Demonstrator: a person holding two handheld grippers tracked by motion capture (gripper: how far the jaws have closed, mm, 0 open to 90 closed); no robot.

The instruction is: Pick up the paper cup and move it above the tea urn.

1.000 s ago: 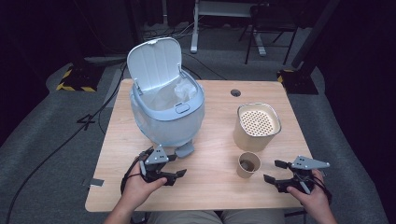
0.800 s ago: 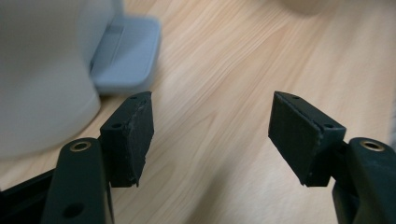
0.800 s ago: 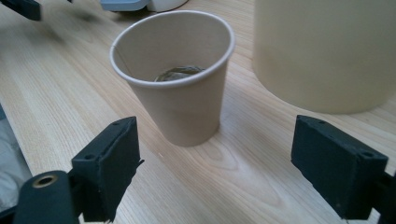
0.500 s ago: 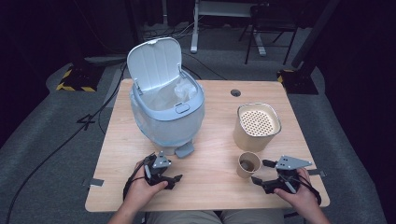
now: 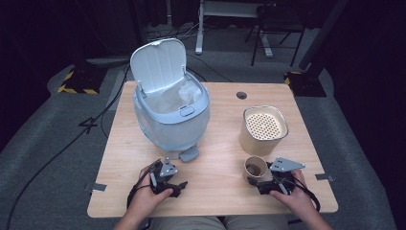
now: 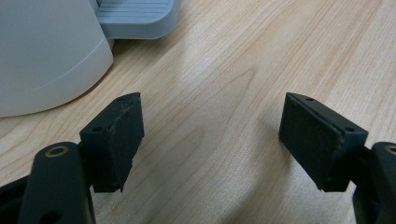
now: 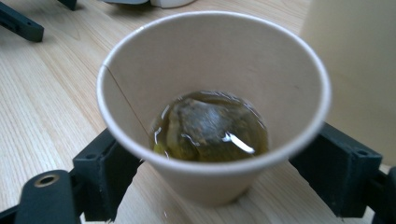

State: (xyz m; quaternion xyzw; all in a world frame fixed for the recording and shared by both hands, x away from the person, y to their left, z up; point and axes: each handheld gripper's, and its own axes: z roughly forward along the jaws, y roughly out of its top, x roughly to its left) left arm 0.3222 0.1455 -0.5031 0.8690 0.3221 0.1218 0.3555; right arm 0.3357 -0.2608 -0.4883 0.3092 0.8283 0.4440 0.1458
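My right hand-held gripper (image 7: 219,186), jaws just closing, brackets without yet clamping the beige paper cup (image 7: 212,107) holding a wet tea bag (image 7: 210,123) on the light wooden counter (image 5: 215,143); my left hand-held gripper (image 6: 212,140) rests open and empty; lifting and emptying remain.

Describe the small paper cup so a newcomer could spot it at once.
On the light wooden table, look right of the big pale-blue lidded bin. In front of the taller beige canister with a perforated top stands the small tan paper cup; a wet tea bag lies inside.
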